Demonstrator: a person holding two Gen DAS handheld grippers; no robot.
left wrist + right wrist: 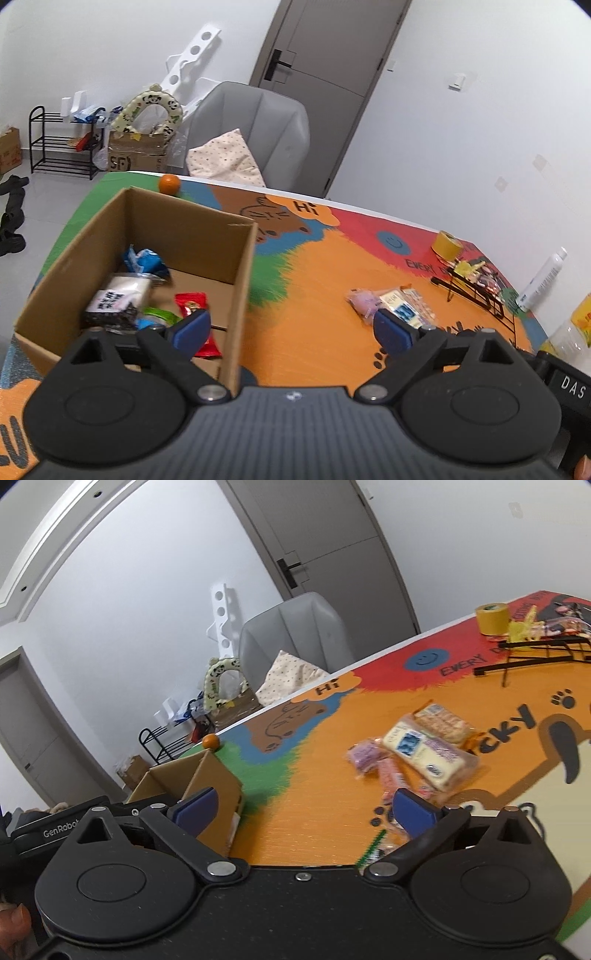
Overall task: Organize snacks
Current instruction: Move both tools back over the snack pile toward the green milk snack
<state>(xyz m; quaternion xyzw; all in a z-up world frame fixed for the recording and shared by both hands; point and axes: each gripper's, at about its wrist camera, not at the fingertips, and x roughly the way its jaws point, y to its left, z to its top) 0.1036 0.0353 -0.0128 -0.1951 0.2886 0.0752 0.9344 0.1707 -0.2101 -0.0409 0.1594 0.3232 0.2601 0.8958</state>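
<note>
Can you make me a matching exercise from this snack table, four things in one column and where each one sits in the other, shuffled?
Things:
1. red snack packet
2. orange
3. yellow tape roll
4. pink snack packet

Places:
A. beside the black wire rack
B. inside the cardboard box
C. on the mat's orange area
D. behind the box, at the table's far edge

Pairs: 1-B, 2-D, 3-A, 4-C

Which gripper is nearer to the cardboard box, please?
Left. The left gripper hovers at the cardboard box, one finger over its inside; the right gripper sits beside it, nearer the loose snacks.
</note>
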